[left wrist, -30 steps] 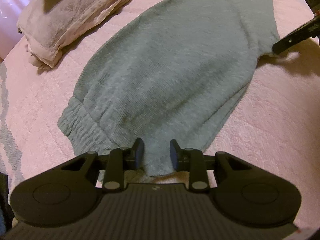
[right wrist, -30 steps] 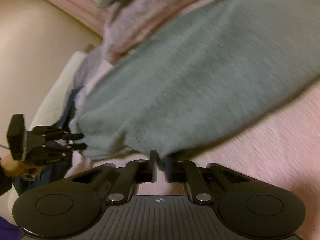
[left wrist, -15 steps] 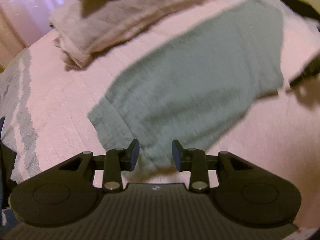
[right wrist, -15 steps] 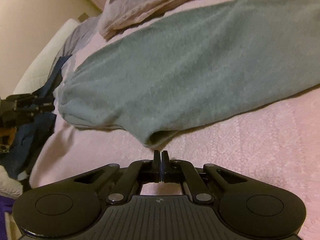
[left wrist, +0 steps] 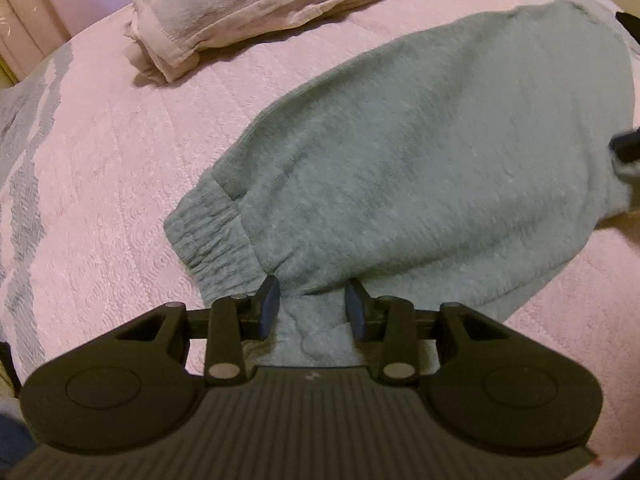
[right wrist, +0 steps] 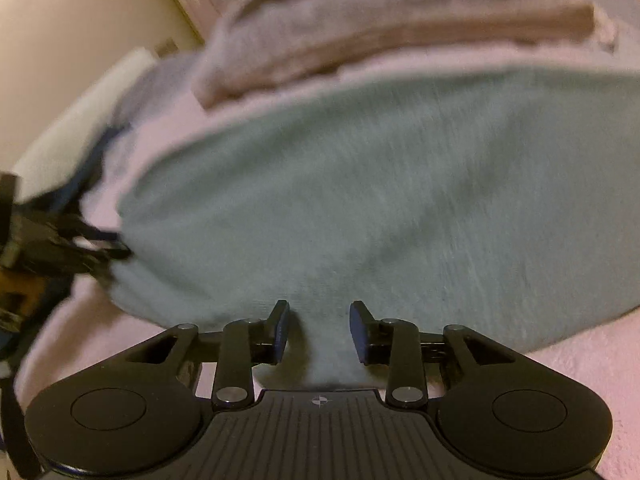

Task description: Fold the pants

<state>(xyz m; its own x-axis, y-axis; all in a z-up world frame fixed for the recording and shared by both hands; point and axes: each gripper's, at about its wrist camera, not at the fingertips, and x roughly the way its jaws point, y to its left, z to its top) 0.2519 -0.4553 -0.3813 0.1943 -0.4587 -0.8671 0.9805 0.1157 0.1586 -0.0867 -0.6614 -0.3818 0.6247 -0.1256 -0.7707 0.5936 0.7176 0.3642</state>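
Grey-green fleece pants (left wrist: pixel 420 152), one pair, lie folded lengthwise across a pink quilted bedspread (left wrist: pixel 120 168), the ribbed elastic cuff (left wrist: pixel 212 236) pointing to the near left in the left wrist view. Two hand-held grippers work on them, one at each end.

The left gripper (left wrist: pixel 312 306) has just been opening: its two blue-padded fingers (left wrist: pixel 269 304) stand apart with a bunched edge of the pants lying between them, and the pads do not seem to press on the cloth. The right gripper (right wrist: pixel 320 330) has also just been opening; its fingers are spread over the near edge of the pants in the blurred right wrist view, cloth between them but not pinched. The left gripper also shows at the far left edge of that view as a dark blur against the end of the pants.

One stack of folded beige-pink cloth (left wrist: pixel 280 4) sits on the far side of the bedspread, well apart from the pants and not blocking either gripper. Pale grey patterned patches (left wrist: pixel 28 128) run along the bedspread's left edge. A cream wall (right wrist: pixel 60 40) rises beyond the bed in the right wrist view.
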